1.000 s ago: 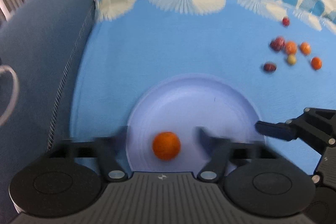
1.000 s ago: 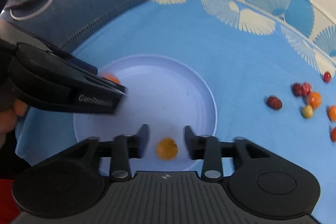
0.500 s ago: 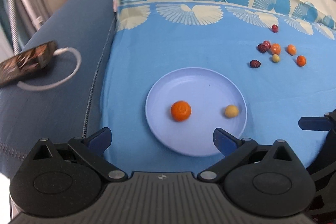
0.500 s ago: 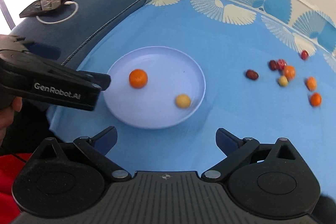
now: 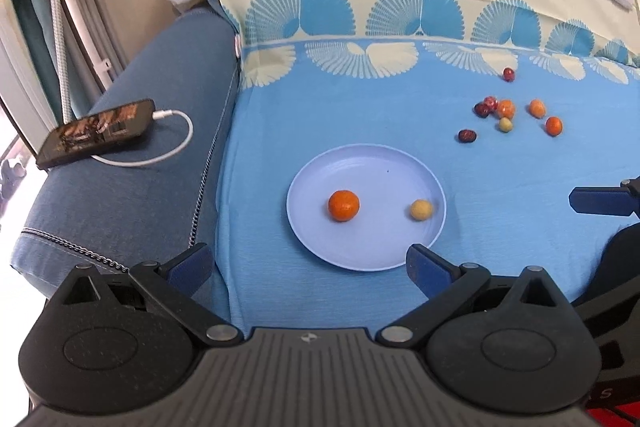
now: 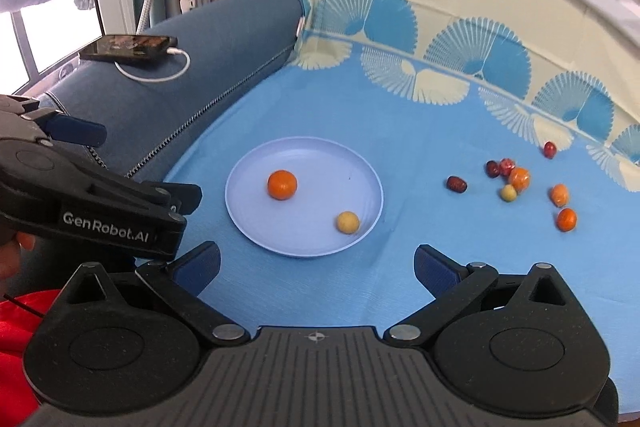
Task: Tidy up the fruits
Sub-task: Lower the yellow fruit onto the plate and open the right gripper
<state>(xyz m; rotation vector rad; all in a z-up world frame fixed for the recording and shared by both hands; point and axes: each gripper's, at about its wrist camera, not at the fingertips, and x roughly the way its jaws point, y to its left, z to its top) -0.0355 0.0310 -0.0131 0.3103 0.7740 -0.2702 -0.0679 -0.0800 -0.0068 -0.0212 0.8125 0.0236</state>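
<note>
I note: round lilac plastic plate (image 5: 366, 169) smooth, faint sheen. Blue fan-print woven cloth (image 5: 360, 115) matt. Navy denim-like cushion (image 5: 132, 195) coarse. Black plastic left gripper (image 5: 310, 267) body grainy, matt.

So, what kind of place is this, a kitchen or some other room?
Probably a living room or bedroom, not a kitchen: the plate sits on a patterned blue cloth over soft furniture, a phone charges on a blue cushion, and a window is nearby.
</note>
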